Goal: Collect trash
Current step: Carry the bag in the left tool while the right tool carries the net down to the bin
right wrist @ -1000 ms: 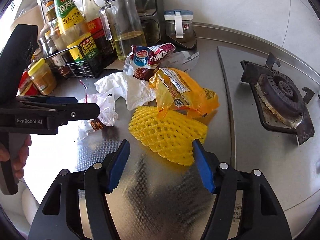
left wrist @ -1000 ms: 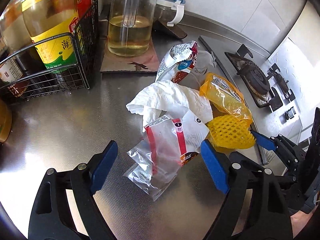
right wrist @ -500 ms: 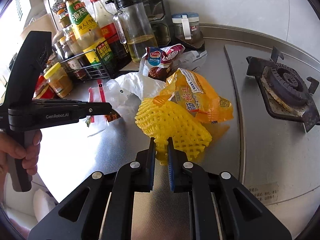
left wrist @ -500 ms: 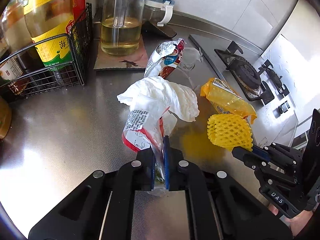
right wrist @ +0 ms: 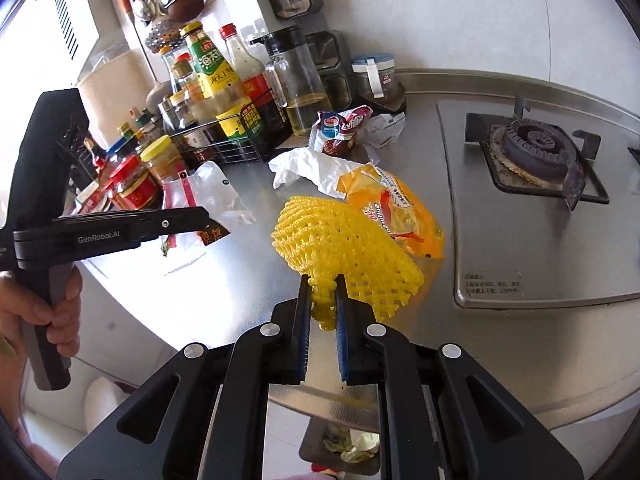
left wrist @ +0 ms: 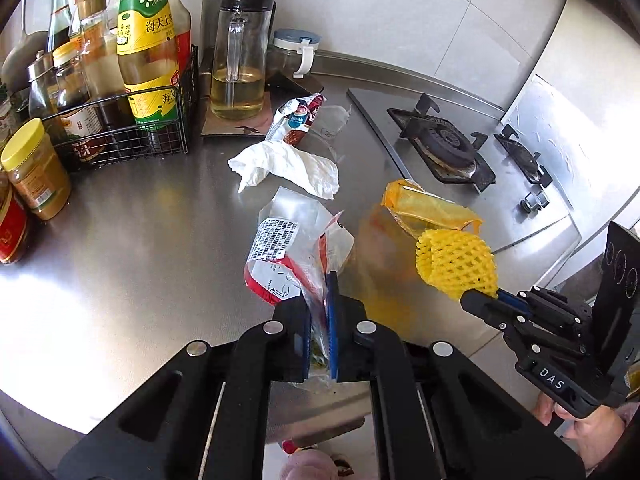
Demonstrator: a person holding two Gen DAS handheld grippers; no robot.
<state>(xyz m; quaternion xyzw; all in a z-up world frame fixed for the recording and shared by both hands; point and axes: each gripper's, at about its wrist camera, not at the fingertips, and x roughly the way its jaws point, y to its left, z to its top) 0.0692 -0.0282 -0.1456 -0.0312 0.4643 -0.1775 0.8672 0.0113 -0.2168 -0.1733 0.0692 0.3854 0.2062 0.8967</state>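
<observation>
Oil-filled glass pitcher [left wrist: 239,56] beside wire rack [left wrist: 132,128] of sauce bottles [left wrist: 148,44]

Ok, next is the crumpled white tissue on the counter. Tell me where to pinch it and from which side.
Pinch the loose pointed corner of the crumpled white tissue at its near left end, coming from the open counter side. That flap sticks out free of the bulk, while the far end lies close to the red snack wrapper.

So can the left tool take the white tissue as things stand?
Probably not yet: the left tool is shut on the clear bag, so it has no free grip. The tissue itself lies uncovered on the counter just beyond.
</observation>
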